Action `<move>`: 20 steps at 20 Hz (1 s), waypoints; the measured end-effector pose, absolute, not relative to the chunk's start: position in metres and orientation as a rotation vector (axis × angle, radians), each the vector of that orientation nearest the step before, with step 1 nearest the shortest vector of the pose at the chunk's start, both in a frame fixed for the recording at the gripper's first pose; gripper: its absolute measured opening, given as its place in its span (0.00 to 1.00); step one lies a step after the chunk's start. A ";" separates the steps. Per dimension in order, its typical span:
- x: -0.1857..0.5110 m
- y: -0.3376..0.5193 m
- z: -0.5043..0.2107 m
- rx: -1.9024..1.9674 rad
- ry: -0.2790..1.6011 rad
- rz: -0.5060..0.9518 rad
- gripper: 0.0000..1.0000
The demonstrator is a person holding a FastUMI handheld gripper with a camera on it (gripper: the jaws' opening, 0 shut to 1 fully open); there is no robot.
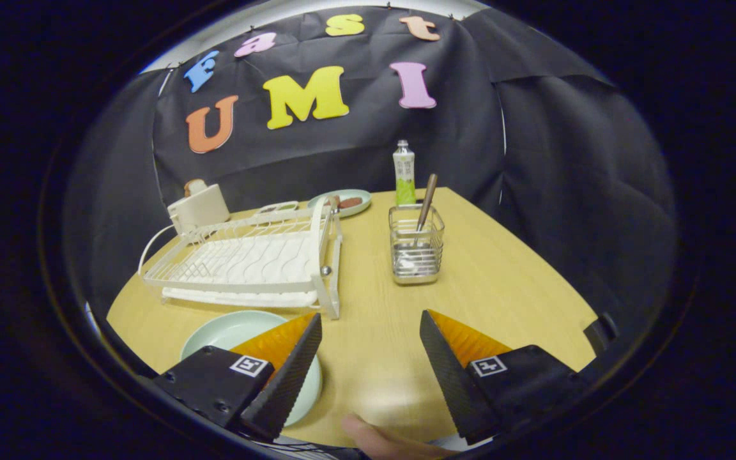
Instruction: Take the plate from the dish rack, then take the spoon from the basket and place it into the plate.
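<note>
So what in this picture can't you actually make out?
- Pale green round plate: near side hidden under the left finger of the open gripper.
- Metal spoon in the wire basket: bowl blurred behind the wires.
- Food on the far green dish: too small to identify.

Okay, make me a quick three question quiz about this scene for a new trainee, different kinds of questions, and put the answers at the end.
1. True or false: the pale green plate lies flat on the wooden table, in front of the white dish rack.
2. Multiple choice: the spoon is A) lying on the plate, B) standing in the wire basket, C) held in the jaws.
3. Fill in: the gripper has its jaws ____, with bare table between them.

Key
1. True; the left finger overlaps the plate's near side.
2. B; its handle sticks up out of the basket, beyond the fingers.
3. Open; nothing is held.
</note>
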State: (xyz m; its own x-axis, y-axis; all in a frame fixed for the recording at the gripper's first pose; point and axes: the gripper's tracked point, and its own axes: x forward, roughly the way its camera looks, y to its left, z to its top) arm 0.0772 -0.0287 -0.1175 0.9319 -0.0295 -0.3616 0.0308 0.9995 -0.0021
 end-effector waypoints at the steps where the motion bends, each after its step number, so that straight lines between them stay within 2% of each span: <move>1: 0.080 -0.035 -0.111 0.003 0.340 -0.028 0.99; 6: 0.111 -0.072 -0.072 0.028 0.206 -0.049 0.99; 11: 0.163 -0.092 -0.047 0.019 0.138 -0.007 0.98; 16: 0.237 -0.101 -0.059 0.039 0.275 0.020 0.98; 18: 0.263 -0.110 -0.051 0.101 0.263 0.012 0.98; 20: 0.276 -0.115 -0.042 0.128 0.242 0.012 0.93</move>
